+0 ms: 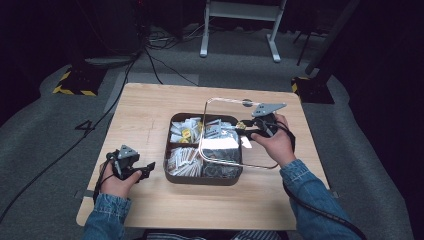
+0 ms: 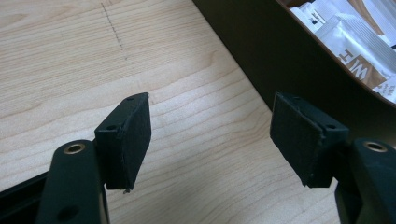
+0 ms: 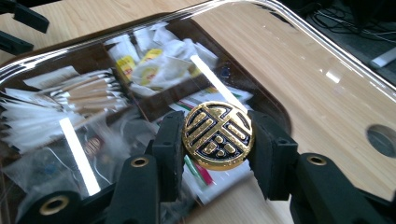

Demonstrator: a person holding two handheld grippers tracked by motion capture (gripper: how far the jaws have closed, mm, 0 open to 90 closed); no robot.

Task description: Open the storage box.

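Note:
A dark brown divided box (image 1: 202, 180) stands mid-table with paper sachets (image 1: 184, 161) in its compartments. Above it, shifted right and tilted, hangs a clear lid (image 1: 227, 147) with a round gold knob (image 1: 241, 125). My right gripper (image 1: 246, 128) is shut on that knob (image 3: 218, 135), one pad on each side, and through the lid (image 3: 280, 60) I see the sachets (image 3: 42, 121). My left gripper (image 1: 149, 169) rests low at the box's left side. Its jaws stand open (image 2: 210, 135) over bare wood, nothing between them, with the box wall (image 2: 261, 51) just ahead to the right.
The wooden table (image 1: 145, 115) has free room left of the box and along the front edge. A round hole (image 1: 247, 103) sits in the tabletop behind the lid. Cables and a stand's white legs (image 1: 240, 30) lie on the floor beyond.

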